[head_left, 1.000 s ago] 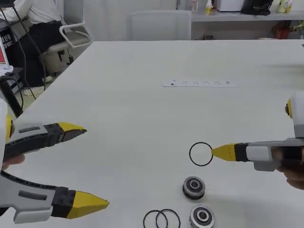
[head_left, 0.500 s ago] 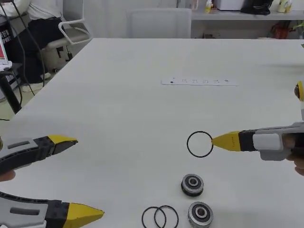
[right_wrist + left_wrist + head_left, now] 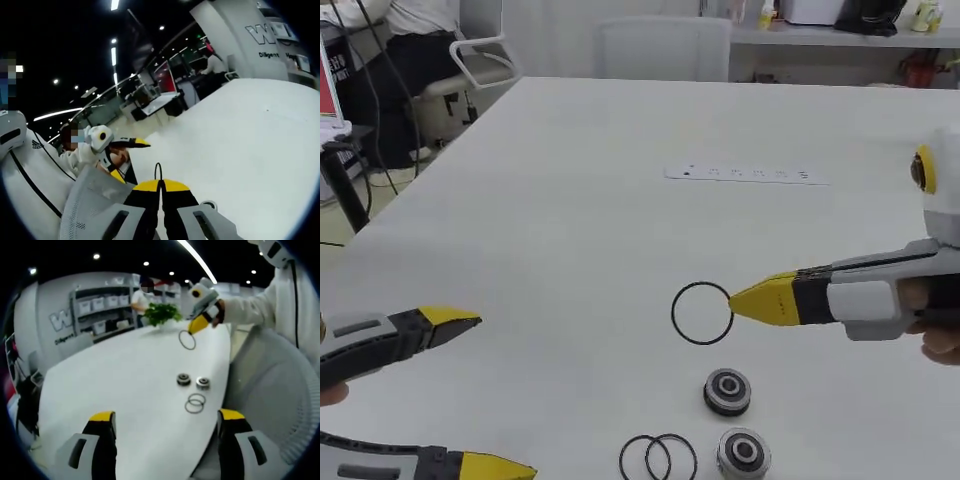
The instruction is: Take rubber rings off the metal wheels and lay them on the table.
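My right gripper (image 3: 735, 303) is shut on a thin black rubber ring (image 3: 701, 313) and holds it above the white table (image 3: 580, 200). The left gripper view shows that ring (image 3: 187, 340) hanging from the yellow tips; in the right gripper view it (image 3: 158, 172) stands edge-on between the shut jaws. Below it lie two metal wheels, one with a dark outer band (image 3: 727, 390) and one nearer me (image 3: 744, 452). Two loose rings (image 3: 658, 457) lie overlapped left of the nearer wheel. My left gripper (image 3: 485, 395) stands open at the lower left, with nothing between its jaws.
A flat white power strip (image 3: 745, 175) is set in the table's middle. Beyond the far edge stand a white chair (image 3: 660, 48) and shelves. A person sits at a desk at the far left (image 3: 410, 30). The near table edge runs just under my left gripper.
My right gripper has carried the ring leftward, away from above the wheels. The left gripper has sunk lower in the picture, still open. Wheels and loose rings have not moved.
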A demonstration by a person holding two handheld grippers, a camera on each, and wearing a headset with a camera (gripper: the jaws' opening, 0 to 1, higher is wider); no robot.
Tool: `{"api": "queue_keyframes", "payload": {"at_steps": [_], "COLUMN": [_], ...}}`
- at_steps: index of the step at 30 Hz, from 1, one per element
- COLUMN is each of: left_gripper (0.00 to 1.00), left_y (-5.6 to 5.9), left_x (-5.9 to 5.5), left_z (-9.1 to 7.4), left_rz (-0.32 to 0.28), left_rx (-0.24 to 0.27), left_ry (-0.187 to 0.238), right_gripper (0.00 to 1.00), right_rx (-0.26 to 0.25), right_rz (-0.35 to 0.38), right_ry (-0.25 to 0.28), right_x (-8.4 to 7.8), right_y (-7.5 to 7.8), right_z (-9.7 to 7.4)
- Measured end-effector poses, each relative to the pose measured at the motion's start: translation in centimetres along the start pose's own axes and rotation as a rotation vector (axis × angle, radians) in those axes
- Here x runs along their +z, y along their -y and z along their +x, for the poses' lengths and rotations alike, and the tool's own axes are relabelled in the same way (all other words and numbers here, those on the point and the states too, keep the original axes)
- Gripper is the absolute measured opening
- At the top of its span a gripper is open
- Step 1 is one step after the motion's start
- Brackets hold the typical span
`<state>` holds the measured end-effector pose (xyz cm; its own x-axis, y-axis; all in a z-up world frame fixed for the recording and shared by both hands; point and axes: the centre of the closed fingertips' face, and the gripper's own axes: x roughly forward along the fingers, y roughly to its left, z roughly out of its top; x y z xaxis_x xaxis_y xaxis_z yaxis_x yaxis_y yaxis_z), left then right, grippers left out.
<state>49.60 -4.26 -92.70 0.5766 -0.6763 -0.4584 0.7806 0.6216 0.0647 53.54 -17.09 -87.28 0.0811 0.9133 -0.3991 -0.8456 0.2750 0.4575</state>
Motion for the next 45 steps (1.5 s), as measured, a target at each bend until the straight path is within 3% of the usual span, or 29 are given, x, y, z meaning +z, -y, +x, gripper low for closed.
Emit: {"api": "queue_keyframes", "payload": {"at_steps": [9,17,33,45], "left_gripper": [0.84,0.84,0.84,0.83], "left_y": [-0.1,0.1,0.2,0.2], "left_x": [-0.5,-0.6,-0.8,-0.9], "left_z": [0.0,0.0,0.0,0.1], "left_rz": [-0.01,-0.019,-0.03,-0.035], "left_rx": [0.005,0.006,0.01,0.011], "left_ry": [-0.009,-0.008,-0.006,-0.007], "right_gripper": [0.0,0.0,0.0,0.0], "right_rx": [0.047,0.066,0.053,0.013], "right_rz": [-0.028,-0.027,0.013,0.061], "right_ry": [-0.087,-0.163,-0.29,-0.334], "right_x": [-1.9,-4.3,-8.7,-10.8], "right_y": [-1.3,-1.6,-0.1,2.2], "right_z": [2.2,3.7,6.1,6.5]}}
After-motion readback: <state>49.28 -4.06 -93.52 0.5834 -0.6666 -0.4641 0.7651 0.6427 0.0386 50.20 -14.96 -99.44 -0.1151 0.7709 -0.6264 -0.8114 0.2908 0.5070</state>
